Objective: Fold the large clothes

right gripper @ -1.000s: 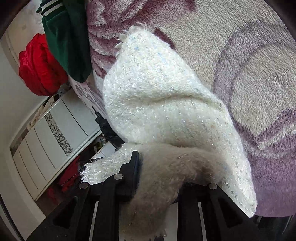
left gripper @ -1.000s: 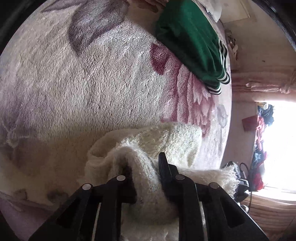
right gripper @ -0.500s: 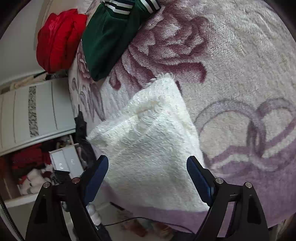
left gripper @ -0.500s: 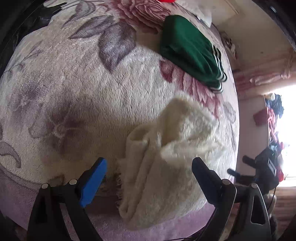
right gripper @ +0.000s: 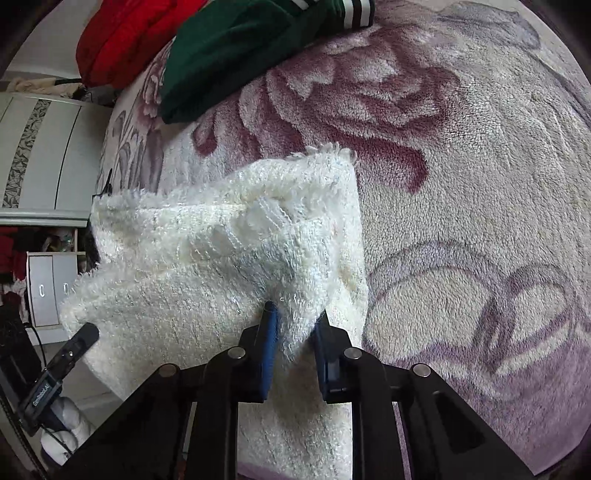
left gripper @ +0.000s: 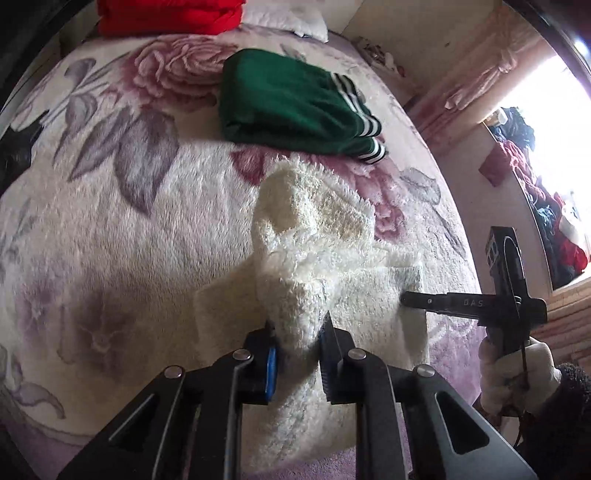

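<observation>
A fluffy white knit garment (left gripper: 317,258) lies partly folded on the flowered blanket near the bed's front edge; it also shows in the right wrist view (right gripper: 229,266). My left gripper (left gripper: 298,343) is shut on a bunched fold of it at its near side. My right gripper (right gripper: 293,325) is shut on another bunched fold at the garment's right side. The right gripper also appears in the left wrist view (left gripper: 406,297), touching the garment's right edge. The left gripper's tip shows in the right wrist view (right gripper: 86,332).
A folded green garment with white stripes (left gripper: 291,107) lies further back on the flowered blanket (left gripper: 110,221); it also shows in the right wrist view (right gripper: 236,48). A red garment (left gripper: 166,14) lies behind it. A white cabinet (right gripper: 48,155) stands beside the bed.
One second ago both grippers held the white garment. Half a second ago both were open above it. Now both have moved down and closed on folds of it again.
</observation>
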Tool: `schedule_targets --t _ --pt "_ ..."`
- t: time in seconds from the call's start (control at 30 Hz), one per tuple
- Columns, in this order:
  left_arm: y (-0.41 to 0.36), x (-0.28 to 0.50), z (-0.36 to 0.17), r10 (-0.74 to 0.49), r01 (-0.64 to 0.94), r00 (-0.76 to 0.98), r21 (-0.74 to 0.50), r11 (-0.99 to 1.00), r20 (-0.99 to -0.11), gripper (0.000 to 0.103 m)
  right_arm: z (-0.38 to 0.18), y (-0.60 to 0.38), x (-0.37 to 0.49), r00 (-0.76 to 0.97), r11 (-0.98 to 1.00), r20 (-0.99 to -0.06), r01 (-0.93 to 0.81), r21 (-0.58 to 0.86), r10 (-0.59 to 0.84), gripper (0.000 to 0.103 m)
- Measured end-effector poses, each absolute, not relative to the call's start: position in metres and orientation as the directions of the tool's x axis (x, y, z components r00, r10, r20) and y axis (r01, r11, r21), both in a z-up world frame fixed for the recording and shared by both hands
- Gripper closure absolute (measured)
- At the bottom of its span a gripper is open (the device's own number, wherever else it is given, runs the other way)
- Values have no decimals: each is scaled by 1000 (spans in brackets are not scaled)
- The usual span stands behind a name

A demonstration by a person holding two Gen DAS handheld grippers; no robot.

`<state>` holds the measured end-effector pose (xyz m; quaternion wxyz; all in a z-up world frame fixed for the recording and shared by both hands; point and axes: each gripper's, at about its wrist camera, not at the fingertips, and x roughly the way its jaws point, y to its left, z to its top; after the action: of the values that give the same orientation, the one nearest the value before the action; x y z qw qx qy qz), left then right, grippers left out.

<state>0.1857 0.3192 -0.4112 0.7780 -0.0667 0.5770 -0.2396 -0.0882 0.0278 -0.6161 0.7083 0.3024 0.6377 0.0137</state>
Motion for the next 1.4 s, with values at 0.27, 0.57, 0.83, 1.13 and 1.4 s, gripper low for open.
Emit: schedule_targets --t 0.27,0.57,0.83,1.13,1.4 --pt "286 279 -492 -401 283 99 -360 889 -911 87 -602 1 -90 138 816 -940 467 339 312 85" --pt "318 268 -516 -467 149 18 -460 875 -884 64 -641 -13 -76 27 896 -925 240 373 379 0" --pt "358 215 -476 -278 33 181 -277 960 -943 21 -735 -15 -56 53 608 -650 306 733 758 0" --pt "425 97 -484 71 -344 192 1 939 -979 21 -716 -30 -122 380 242 -466 505 828 799 57" --pt "423 6 -589 54 -414 -23 59 908 -998 19 -734 -28 -300 380 0 -528 811 585 759 42"
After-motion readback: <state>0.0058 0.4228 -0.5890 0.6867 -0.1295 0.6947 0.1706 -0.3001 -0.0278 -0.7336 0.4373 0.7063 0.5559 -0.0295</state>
